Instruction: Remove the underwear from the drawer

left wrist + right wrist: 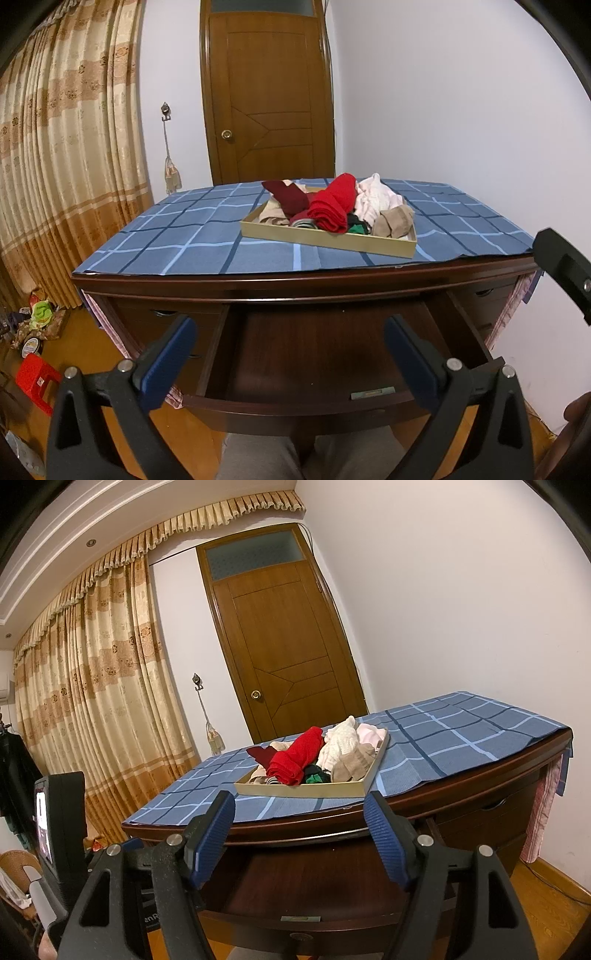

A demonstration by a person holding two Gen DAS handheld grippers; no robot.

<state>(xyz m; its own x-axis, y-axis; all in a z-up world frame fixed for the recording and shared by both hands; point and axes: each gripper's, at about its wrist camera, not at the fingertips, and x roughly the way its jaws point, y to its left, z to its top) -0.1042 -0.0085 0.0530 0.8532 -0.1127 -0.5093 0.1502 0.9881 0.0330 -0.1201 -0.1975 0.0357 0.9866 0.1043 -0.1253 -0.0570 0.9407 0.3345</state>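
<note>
Between the camera and the desk front: left gripper (290,338), blue-padded jaws spread wide, nothing between them, hanging over the open drawer (317,354). Right gripper (299,836), jaws likewise spread and empty, poised above the same drawer's front edge and aimed nearly level toward the desktop. Drawer: dark wood, pulled out, visible floor bare; no garment shows inside, though the deepest part under the desk lip is shadowed. Beyond it, desk (258,286) topped with a blue checked cloth (177,236). On the cloth, a shallow tan tray (325,240) carrying the underwear pile (332,206): bright red, dark red, white, beige and green pieces heaped loosely, some draped over the rim. Judged status: the removal looks largely complete, the goods already resting up top. Risks from here: a gripper lowered carelessly could knock the drawer front or catch on the desk lip; a snag on the cloth's near hem would drag the tray toward the edge; overhanging pieces may slip off the tray if it is jostled. Background: curtain (62,155), wooden door (266,99).
</note>
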